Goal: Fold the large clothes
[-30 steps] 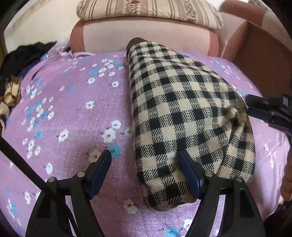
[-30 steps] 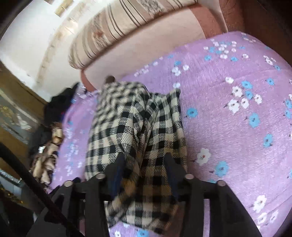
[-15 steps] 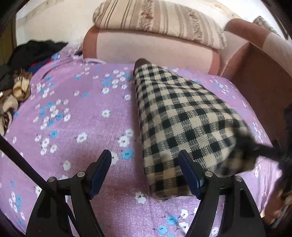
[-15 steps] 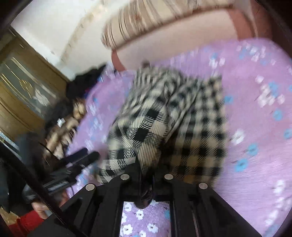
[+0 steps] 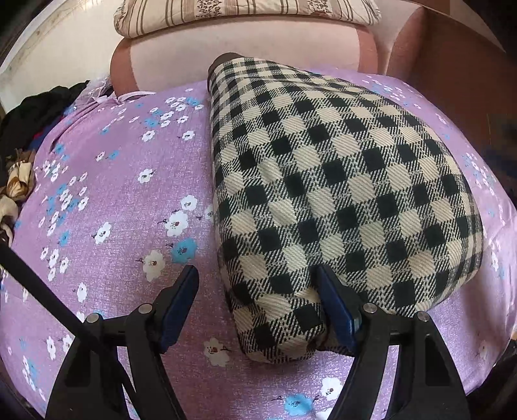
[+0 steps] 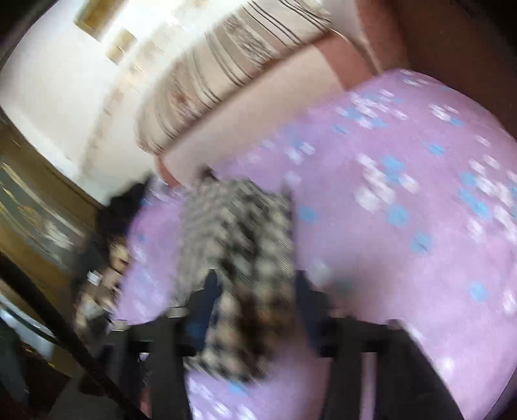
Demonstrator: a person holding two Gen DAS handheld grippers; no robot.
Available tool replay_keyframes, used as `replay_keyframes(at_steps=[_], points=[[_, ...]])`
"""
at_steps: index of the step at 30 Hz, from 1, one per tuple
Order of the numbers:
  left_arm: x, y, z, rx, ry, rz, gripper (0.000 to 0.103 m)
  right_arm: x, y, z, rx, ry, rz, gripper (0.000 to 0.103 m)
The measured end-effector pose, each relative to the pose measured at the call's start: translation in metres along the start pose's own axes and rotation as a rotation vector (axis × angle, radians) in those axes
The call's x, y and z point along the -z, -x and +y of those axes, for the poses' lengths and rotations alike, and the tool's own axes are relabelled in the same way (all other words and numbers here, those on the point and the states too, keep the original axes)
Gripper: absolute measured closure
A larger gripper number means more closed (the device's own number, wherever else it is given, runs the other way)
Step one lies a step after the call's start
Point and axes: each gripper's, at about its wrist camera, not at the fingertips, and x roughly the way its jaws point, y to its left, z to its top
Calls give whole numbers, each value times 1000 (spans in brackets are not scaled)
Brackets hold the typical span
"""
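The checked garment [image 5: 329, 194] lies folded into a long, narrow bundle on the purple flowered bed [image 5: 122, 194], running from the near edge away toward the pink headboard cushion [image 5: 245, 51], slightly right of middle in my left wrist view. From its look I judge it a thick woven cloth, soft and fairly weighty, with enough body to hold a crease but limp enough to sag wherever it is unsupported; it should not be slippery. For the next fold I would take it at the near rounded end, pinching through all the layers together close to the edge, since a shallow bite would likely lift only the top layer. My left gripper [image 5: 258, 310] is released, jaws spread wide with nothing pinched: the near left corner of the bundle sits between them, and the right pad looks to touch the cloth. My right gripper [image 6: 255, 290] shows only in a blurred picture; its jaws are opening, with checked cloth between them that I judge let go. A striped pillow [image 5: 245, 13] rests on the headboard, and a heap of dark clothes [image 5: 42, 113] lies at the bed's far left.
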Motion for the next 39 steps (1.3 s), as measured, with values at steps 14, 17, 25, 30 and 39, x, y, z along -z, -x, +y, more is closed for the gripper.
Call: replay_keyframes(at_steps=[14,17,25,30,39], points=[[-6,62,6,95,2,-131,41,-5,-80,45,88,33,139,89],[-13,49,9,64,33,-113,37,-2,-81,38,193,65,147,89],[-16,9,12,88,34,38,35,8,-92,-2,315,18,232,42],[-35,24,46,173,127,-63,23,-11,-57,-12,275,18,68,18],[-56,-54,53,561,335,126,16,-1,-126,-33,52,-90,185,16]])
